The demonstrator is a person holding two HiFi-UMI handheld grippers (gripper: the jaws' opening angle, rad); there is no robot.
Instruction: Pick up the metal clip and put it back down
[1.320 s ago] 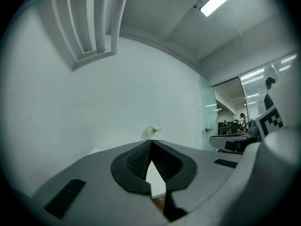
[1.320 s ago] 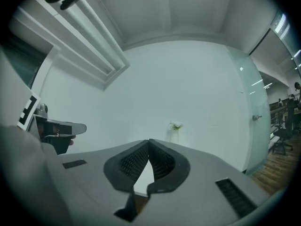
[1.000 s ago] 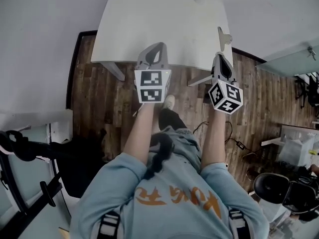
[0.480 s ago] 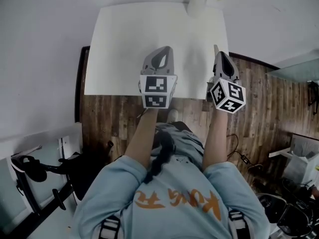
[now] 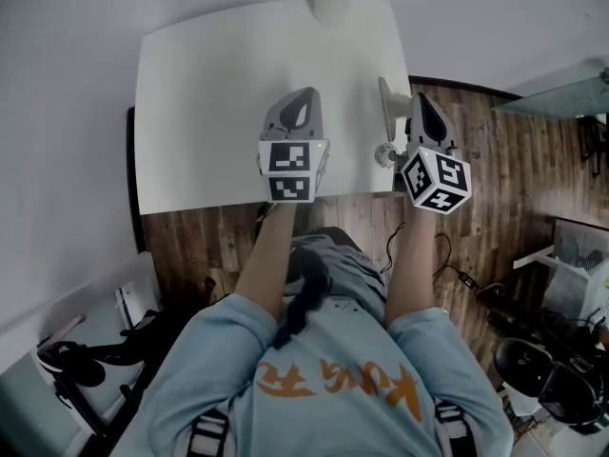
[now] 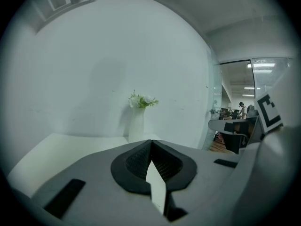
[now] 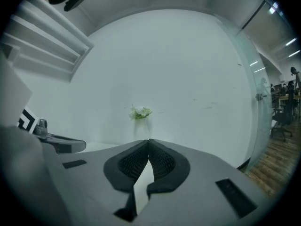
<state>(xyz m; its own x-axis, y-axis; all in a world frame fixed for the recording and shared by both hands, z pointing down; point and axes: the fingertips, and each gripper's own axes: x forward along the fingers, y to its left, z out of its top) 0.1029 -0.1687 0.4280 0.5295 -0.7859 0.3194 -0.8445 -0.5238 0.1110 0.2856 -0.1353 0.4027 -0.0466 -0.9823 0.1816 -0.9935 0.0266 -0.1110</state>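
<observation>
The metal clip cannot be picked out in any view. The white table (image 5: 209,93) looks bare apart from a vase (image 5: 333,3) at its far edge. A pale bar with a round knob (image 5: 385,112) sits just left of the right gripper (image 5: 420,103), and it cannot be told whether this is the clip or part of the rig. The left gripper (image 5: 301,96) and the right one are both clenched on nothing. The likely risk is that closed jaws come down and shove a small, slick clip instead of straddling it. Near the table's right edge, such a nudge could send it to the floor. Only the head view shows the 2 grippers side by side over the table's near edge. Only the 2 gripper views show the pads meeting with nothing between them, and the bar seemingly raised to jaw height.
</observation>
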